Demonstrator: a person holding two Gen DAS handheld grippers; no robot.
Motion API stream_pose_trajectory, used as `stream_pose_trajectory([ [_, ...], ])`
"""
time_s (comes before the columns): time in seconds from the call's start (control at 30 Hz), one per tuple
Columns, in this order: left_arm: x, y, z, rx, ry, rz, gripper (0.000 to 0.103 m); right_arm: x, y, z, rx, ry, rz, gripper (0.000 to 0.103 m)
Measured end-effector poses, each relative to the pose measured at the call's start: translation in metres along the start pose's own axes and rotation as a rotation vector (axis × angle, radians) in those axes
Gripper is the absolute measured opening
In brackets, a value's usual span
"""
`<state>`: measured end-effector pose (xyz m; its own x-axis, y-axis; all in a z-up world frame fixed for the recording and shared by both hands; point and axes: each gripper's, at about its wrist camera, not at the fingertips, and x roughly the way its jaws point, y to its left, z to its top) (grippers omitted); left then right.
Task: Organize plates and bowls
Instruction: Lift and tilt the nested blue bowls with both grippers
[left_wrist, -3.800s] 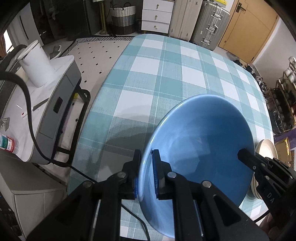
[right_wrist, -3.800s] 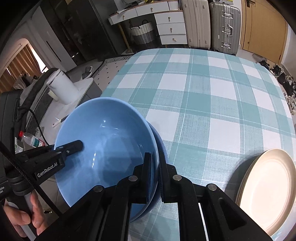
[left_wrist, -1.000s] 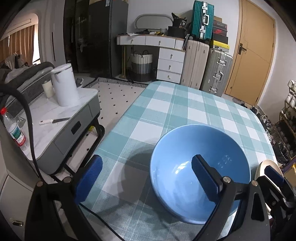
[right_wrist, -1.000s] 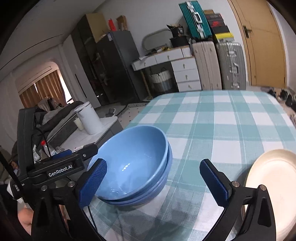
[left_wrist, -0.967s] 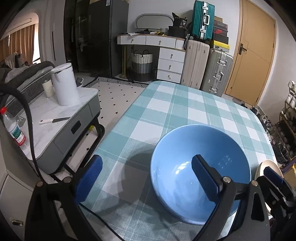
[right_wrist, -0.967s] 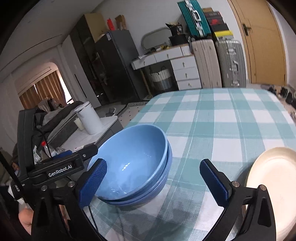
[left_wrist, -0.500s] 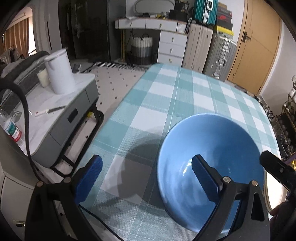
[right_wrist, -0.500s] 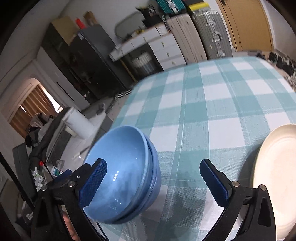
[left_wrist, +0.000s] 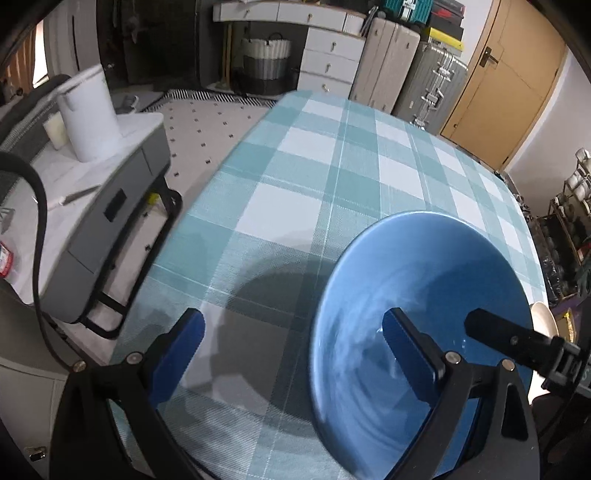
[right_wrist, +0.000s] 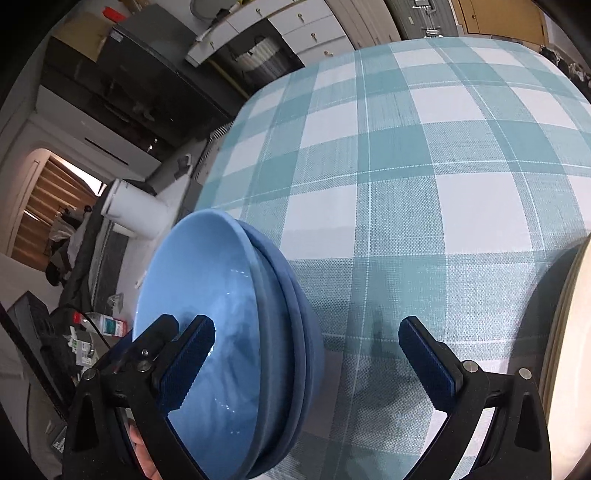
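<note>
A nested stack of blue bowls (left_wrist: 424, 295) (right_wrist: 229, 302) sits on the checked tablecloth (left_wrist: 332, 177) near the table's front left corner. My left gripper (left_wrist: 295, 354) is open and straddles the stack's left rim, with its right finger over the bowl's inside. My right gripper (right_wrist: 308, 362) is open and straddles the right rim, its left finger inside the top bowl and its right finger over the cloth. A cream plate (right_wrist: 569, 332) (left_wrist: 543, 317) lies just right of the bowls. Neither gripper holds anything.
A grey side cart (left_wrist: 110, 192) with a white kettle (left_wrist: 88, 114) stands left of the table, beyond its left edge. Suitcases (left_wrist: 424, 81), white drawers (left_wrist: 325, 55) and a wooden door (left_wrist: 509, 85) are behind. The far tablecloth (right_wrist: 443, 129) is bare.
Both grippers, shut on the bowl's rim 3.8 s ago, stood open a second ago. Since then both have tipped downward and closer over the stack. The bowls have stayed in place.
</note>
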<state>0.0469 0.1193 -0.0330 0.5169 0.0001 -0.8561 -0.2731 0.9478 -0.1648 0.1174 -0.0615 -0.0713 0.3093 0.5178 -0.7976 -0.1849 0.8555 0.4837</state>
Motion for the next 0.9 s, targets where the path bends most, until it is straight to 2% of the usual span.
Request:
stream_pose_trajectory([
  [0.07, 0.008, 0.0, 0.002, -0.01, 0.034, -0.021, 0.098, 0.003, 0.002, 0.001, 0.001, 0.016, 0.003, 0.101],
  [0.13, 0.015, 0.002, 0.002, -0.031, 0.071, -0.044, 0.097, 0.007, 0.002, 0.001, 0.008, 0.038, 0.013, 0.092],
  [0.2, 0.018, 0.005, 0.002, -0.064, 0.093, -0.084, 0.095, 0.013, 0.002, 0.002, 0.024, 0.076, 0.034, 0.069],
  [0.23, 0.02, 0.007, 0.002, -0.081, 0.108, -0.105, 0.094, 0.018, 0.001, 0.001, 0.041, 0.1, 0.043, 0.065],
  [0.3, 0.024, 0.008, 0.002, -0.094, 0.135, -0.12, 0.082, 0.023, 0.0, 0.0, 0.056, 0.121, 0.028, 0.049],
  [0.33, 0.026, 0.007, 0.002, -0.096, 0.144, -0.121, 0.077, 0.025, 0.001, -0.001, 0.053, 0.127, 0.024, 0.045],
  [0.37, 0.03, 0.007, 0.001, -0.103, 0.165, -0.132, 0.064, 0.027, 0.002, -0.002, 0.047, 0.135, 0.02, 0.039],
  [0.4, 0.033, 0.007, 0.0, -0.111, 0.186, -0.144, 0.05, 0.029, 0.004, -0.003, 0.041, 0.143, 0.007, 0.036],
  [0.43, 0.036, 0.006, -0.001, -0.118, 0.204, -0.152, 0.045, 0.03, 0.005, -0.003, 0.036, 0.144, -0.004, 0.036],
  [0.5, 0.038, 0.006, -0.002, -0.131, 0.217, -0.177, 0.025, 0.03, 0.008, -0.004, 0.02, 0.143, -0.029, 0.029],
  [0.53, 0.038, 0.006, -0.004, -0.142, 0.224, -0.203, 0.022, 0.03, 0.009, -0.004, 0.007, 0.145, -0.041, 0.026],
  [0.6, 0.037, 0.006, -0.004, -0.147, 0.216, -0.193, 0.021, 0.032, 0.008, -0.005, 0.009, 0.156, -0.039, 0.018],
  [0.9, 0.031, 0.01, -0.007, -0.152, 0.2, -0.171, 0.021, 0.029, 0.017, -0.01, -0.041, 0.132, -0.064, 0.017],
])
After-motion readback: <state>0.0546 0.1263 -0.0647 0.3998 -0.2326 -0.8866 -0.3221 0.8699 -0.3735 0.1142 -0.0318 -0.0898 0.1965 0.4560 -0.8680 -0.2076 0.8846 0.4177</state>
